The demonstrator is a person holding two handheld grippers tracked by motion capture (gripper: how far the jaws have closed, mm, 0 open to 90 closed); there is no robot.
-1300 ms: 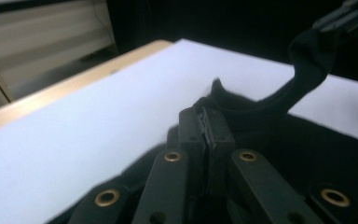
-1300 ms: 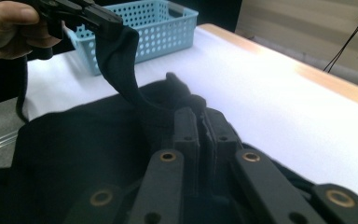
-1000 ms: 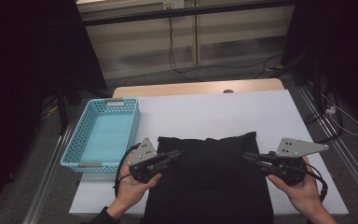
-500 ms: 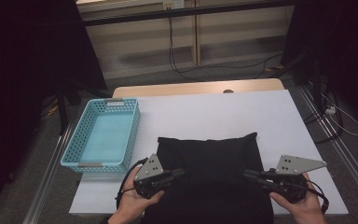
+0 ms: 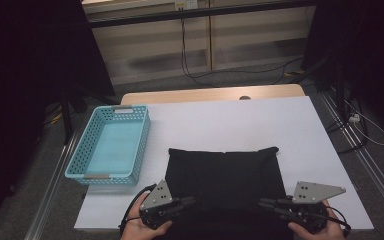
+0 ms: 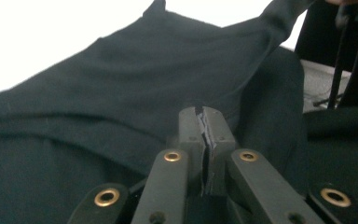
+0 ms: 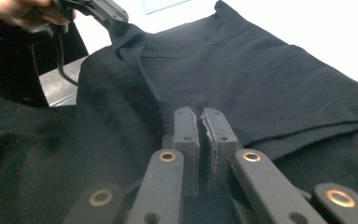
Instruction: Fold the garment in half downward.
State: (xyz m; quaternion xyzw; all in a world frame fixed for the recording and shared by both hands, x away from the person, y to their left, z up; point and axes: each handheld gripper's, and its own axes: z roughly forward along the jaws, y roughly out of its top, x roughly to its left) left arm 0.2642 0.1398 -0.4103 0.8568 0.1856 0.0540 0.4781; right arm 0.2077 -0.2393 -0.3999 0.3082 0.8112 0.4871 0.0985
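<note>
A black garment (image 5: 225, 172) lies spread on the white table (image 5: 230, 120), and its near part hangs over the front edge. My left gripper (image 5: 192, 200) is shut on the cloth at the near left. My right gripper (image 5: 261, 202) is shut on it at the near right. In the left gripper view the jaws (image 6: 206, 116) are pressed together with a thin layer of fabric (image 6: 121, 84) between them. The right gripper view shows that gripper (image 7: 196, 114) pinching the dark cloth (image 7: 261, 79) the same way. Both grippers point inward at each other across the garment.
A light blue perforated basket (image 5: 111, 147) stands at the table's left side, with nothing in it. A wooden strip (image 5: 210, 94) borders the far edge. Cables (image 5: 190, 60) lie on the floor beyond, and metal rails (image 5: 360, 150) run along the right side.
Both hands have come back toward the table's near edge and lower, each still gripping the black garment. The garment's far edge has stayed about where it was.
</note>
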